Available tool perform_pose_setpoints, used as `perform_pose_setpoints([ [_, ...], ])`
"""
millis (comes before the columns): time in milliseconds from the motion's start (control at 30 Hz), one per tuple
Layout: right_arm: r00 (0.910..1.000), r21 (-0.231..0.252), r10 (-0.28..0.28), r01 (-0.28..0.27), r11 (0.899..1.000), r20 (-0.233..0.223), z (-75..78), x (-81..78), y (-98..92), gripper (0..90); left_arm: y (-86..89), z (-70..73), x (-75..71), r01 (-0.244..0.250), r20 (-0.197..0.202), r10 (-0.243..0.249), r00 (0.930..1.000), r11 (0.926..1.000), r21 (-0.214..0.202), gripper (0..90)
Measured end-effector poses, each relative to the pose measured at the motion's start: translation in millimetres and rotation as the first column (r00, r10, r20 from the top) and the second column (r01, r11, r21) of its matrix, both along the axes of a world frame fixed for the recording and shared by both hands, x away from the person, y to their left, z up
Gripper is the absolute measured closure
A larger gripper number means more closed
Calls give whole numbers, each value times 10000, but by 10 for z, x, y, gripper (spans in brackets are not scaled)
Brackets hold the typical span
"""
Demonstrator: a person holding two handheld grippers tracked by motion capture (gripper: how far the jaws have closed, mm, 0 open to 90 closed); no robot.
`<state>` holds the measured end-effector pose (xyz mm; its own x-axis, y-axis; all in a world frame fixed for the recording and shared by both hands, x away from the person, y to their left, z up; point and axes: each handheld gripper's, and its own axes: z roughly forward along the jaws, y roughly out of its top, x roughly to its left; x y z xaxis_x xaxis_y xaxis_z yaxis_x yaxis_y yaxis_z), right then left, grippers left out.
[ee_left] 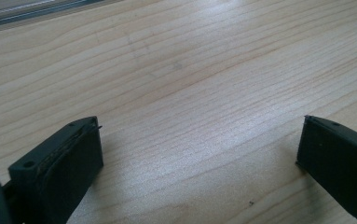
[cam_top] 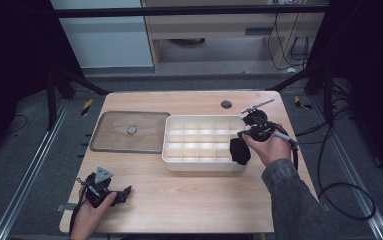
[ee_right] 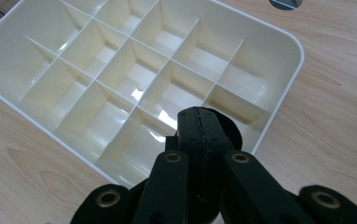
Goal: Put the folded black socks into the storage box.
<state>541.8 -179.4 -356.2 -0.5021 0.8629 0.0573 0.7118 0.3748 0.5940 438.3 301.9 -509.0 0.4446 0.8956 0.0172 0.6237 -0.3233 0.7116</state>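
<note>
A: While the right gripper [cam_top: 240,150] hangs over the near right corner of the white tray [cam_top: 171,159], what's it holding?

B: Nothing I can see. In the right gripper view its jaws are pressed flat together, tips just above a corner compartment of the tray [ee_right: 285,46]. A dark round shape sits right behind the tips, can't tell what it is or if it's in the compartment.

A: So why there?

B: My guess is it's working at that corner cell, dropping something off or about to poke in. Every compartment in sight looks empty.

A: Left gripper [cam_top: 121,192]?

B: Parked on the tabletop [cam_top: 189,200] near the front left edge, well apart from the tray. Left gripper view shows the jaws spread wide, bare wood [ee_left: 190,93] between them, nothing held. Looks like it's just waiting out of the way.

A: And the flat clear thing?

B: See-through lid [cam_top: 124,131] with a small knob, lying flat just left of the tray, almost touching it. Probably set aside so the compartments stay reachable.

A: Tray position?

B: Middle-right of the tabletop, long side toward the person, sitting flat
</note>
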Motion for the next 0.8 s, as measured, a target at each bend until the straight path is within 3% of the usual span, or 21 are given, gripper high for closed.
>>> perform_pose_setpoints([
  [800, 9985, -273, -131, 116, 9996, -531, -261, 164, 101, 896, 1, 1, -2, 25, -16, -25, 10000, 10000, 33, 0],
])
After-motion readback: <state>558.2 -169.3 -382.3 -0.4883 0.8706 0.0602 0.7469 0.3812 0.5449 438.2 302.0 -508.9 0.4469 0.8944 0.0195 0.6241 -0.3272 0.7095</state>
